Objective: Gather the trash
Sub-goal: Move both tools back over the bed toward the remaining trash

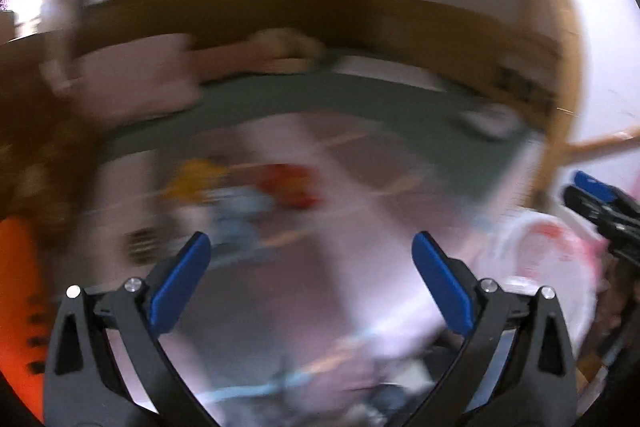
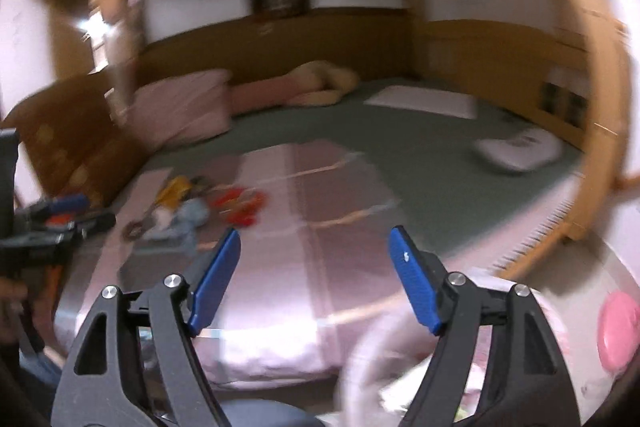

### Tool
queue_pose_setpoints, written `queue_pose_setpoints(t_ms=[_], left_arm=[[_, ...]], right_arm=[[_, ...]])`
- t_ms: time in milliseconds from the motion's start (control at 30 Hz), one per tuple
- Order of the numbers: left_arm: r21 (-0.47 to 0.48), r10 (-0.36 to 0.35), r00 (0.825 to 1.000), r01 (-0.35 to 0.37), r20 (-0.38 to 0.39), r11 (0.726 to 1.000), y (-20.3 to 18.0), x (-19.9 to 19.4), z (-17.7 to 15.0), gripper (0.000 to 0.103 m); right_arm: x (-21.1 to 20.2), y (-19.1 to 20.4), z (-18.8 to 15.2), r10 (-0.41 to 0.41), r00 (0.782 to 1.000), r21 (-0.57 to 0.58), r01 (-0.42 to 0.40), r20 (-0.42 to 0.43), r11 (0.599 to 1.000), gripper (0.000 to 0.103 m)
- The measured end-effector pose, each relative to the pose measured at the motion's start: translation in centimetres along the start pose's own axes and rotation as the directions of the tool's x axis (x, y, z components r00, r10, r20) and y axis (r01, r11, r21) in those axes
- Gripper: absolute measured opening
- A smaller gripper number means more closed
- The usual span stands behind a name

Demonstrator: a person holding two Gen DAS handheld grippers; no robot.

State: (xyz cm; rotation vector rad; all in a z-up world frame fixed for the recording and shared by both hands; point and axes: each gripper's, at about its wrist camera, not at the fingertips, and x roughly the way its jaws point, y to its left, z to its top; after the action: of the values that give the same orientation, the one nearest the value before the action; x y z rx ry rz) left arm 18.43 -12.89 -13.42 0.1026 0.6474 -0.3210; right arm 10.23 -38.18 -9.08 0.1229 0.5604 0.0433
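From your left wrist view, heavily blurred, your left gripper has its jaws spread wide with nothing between them. Ahead, on the pink blanket covering the near part of the bed, lies the trash: a yellow piece, a pale blue piece and a red piece, close together and just beyond the left finger's tip. At the right edge sits a white plastic bag, its mouth apparently open; your right gripper is just above it.

From your right wrist view, a little sharper, the right gripper also has its jaws spread and empty. The same cluster sits left of centre on the blanket: the yellow wrapper, the blue scrap, the red bits and a small dark ring beside them. The white bag lies low, under the right finger, with a pink round thing beside it. Your left gripper shows at the left edge, near the trash.

You look to be between picks: both hands empty, litter still on the bed. Next, reach forward and left to the cluster, settle over one piece, close on it, then carry it back to the bag. The pieces lie close together, so pick an outer one first.
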Motion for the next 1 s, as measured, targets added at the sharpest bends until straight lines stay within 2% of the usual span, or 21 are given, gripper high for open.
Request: queue_pose_setpoints(t_ms=[100, 133, 233, 300, 367, 467, 567, 667, 1000], left_arm=[[-0.094, 0.141, 0.990, -0.140, 0.004, 0.986, 6.8, -0.6, -2.1, 0.100], [-0.124, 0.158, 0.987, -0.157, -0.004, 0.980, 8.3, -0.7, -2.7, 0.100], [-0.238, 0.137, 0.989, -0.147, -0.059, 0.960, 12.3, -0.4, -4.7, 0.100], [-0.256, 0.131, 0.988, -0.149, -0.085, 0.955, 13.0, -0.1, -4.9, 0.100], [-0.241, 0.133, 0.989, -0.144, -0.064, 0.960, 12.7, -0.9, -5.4, 0.100], [-0.226, 0.121, 0.991, -0.131, -0.059, 0.965, 12.4, -0.5, -5.3, 0.100], [-0.218, 0.088, 0.995, -0.097, -0.050, 0.971, 11.2, -0.4, -5.2, 0.100], [-0.188, 0.087, 0.995, -0.094, -0.044, 0.978, 10.2, -0.3, -5.1, 0.100], [-0.188, 0.082, 0.994, -0.094, -0.070, 0.978, 10.0, 0.5, -5.4, 0.100]], right_arm=[[3.7, 5.2, 1.5, 0.083, 0.996, -0.041, -0.084, -0.017, 0.996, 0.075], [4.8, 6.8, 1.9, 0.109, 0.994, -0.052, -0.110, -0.018, 0.993, 0.075], [8.2, 10.8, 2.8, 0.146, 0.989, -0.081, -0.148, -0.034, 0.986, 0.075], [9.7, 12.4, 2.3, 0.142, 0.989, -0.090, -0.146, -0.046, 0.985, 0.075], [10.4, 13.0, 1.0, 0.126, 0.991, -0.116, -0.132, -0.054, 0.984, 0.075], [11.6, 13.2, -0.6, 0.118, 0.983, -0.140, -0.137, -0.139, 0.981, 0.075], [11.0, 13.1, -0.8, 0.107, 0.988, -0.160, -0.124, -0.111, 0.979, 0.075], [11.6, 12.6, -1.0, 0.116, 0.984, -0.130, -0.134, -0.138, 0.982, 0.075], [11.3, 12.7, -1.0, 0.128, 0.982, -0.137, -0.146, -0.136, 0.980, 0.075]])
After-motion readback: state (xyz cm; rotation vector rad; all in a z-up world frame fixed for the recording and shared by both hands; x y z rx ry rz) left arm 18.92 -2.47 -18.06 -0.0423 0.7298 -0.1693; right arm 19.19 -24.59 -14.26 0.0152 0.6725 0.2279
